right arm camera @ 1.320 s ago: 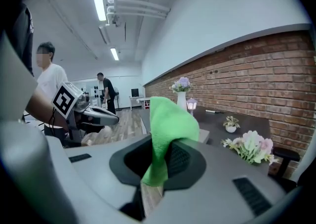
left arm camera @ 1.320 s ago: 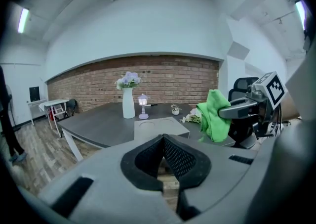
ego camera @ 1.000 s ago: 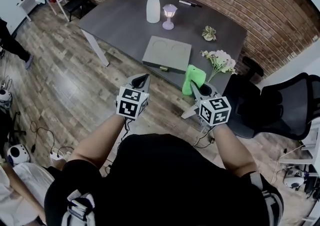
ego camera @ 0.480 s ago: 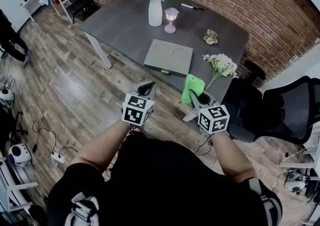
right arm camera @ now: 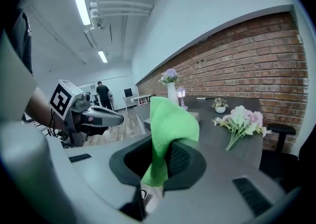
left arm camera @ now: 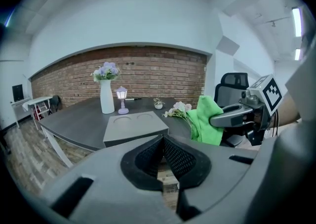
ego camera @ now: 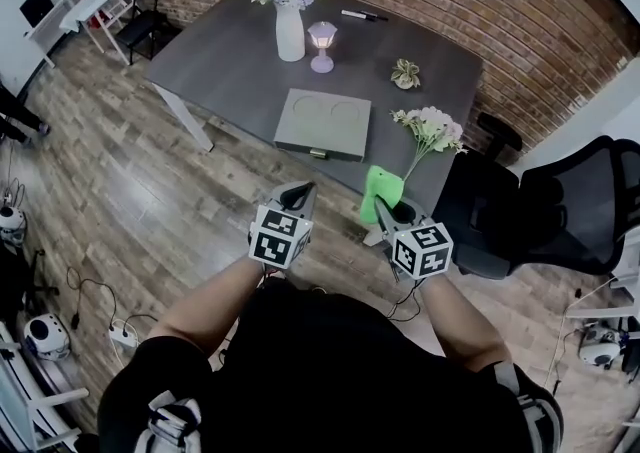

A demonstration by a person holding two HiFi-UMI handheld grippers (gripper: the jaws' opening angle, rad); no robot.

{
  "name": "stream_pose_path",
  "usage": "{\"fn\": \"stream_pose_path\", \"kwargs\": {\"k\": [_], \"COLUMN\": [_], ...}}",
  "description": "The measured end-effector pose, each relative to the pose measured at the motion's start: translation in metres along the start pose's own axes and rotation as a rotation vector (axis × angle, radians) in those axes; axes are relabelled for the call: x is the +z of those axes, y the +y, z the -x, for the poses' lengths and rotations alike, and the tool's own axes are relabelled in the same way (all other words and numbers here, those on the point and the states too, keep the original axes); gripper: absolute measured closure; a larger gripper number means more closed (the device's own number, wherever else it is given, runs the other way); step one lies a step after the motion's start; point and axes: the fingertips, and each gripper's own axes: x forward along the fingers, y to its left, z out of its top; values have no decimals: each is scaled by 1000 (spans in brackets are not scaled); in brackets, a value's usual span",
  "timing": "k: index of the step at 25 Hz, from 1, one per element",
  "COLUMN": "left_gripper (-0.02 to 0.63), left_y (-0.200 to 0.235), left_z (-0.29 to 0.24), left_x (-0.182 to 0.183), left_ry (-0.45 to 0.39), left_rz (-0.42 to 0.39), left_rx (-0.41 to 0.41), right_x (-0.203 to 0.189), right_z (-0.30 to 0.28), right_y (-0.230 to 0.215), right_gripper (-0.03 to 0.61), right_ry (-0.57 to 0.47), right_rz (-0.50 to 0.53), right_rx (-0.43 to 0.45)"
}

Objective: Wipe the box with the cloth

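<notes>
A flat grey box (ego camera: 323,124) with two round dents on its lid lies near the front edge of the dark table (ego camera: 220,51); it also shows in the left gripper view as the grey box (left arm camera: 135,126). My right gripper (ego camera: 392,209) is shut on a bright green cloth (ego camera: 379,191), which stands up from its jaws as the green cloth (right arm camera: 168,124). It hangs short of the table's front edge, right of the box. My left gripper (ego camera: 300,193) is shut with nothing in it, over the floor in front of the box.
On the table stand a white vase of purple flowers (ego camera: 289,16), a small lamp (ego camera: 322,45), a small plant (ego camera: 405,72), a loose flower bunch (ego camera: 428,128) and a pen (ego camera: 359,15). A black office chair (ego camera: 545,211) sits at right. Wooden floor lies to the left.
Both grippers have dropped lower in the head view, and the table with the box has shifted left. The right gripper keeps its hold on the cloth.
</notes>
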Motion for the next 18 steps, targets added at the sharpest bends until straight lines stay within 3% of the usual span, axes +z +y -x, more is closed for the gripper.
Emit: {"fn": "stream_pose_path", "kwargs": {"k": [6,10,18], "left_gripper": [606,606,606], "left_y": [13,39,95], "left_z": [-4,-5,-23], "left_x": [0,2,29], "left_ry": [-7,-18,-55], "left_rz": [2,46,24], "left_rx": [0,24,-1], "right_x": [6,15,43], "right_z": [-18,-36,-91], "right_y": [7,12,21], "right_gripper": [534,534,534], "right_ry": [5,12,20], "right_rz": [14,37,61], "right_rx": [18,29,18]}}
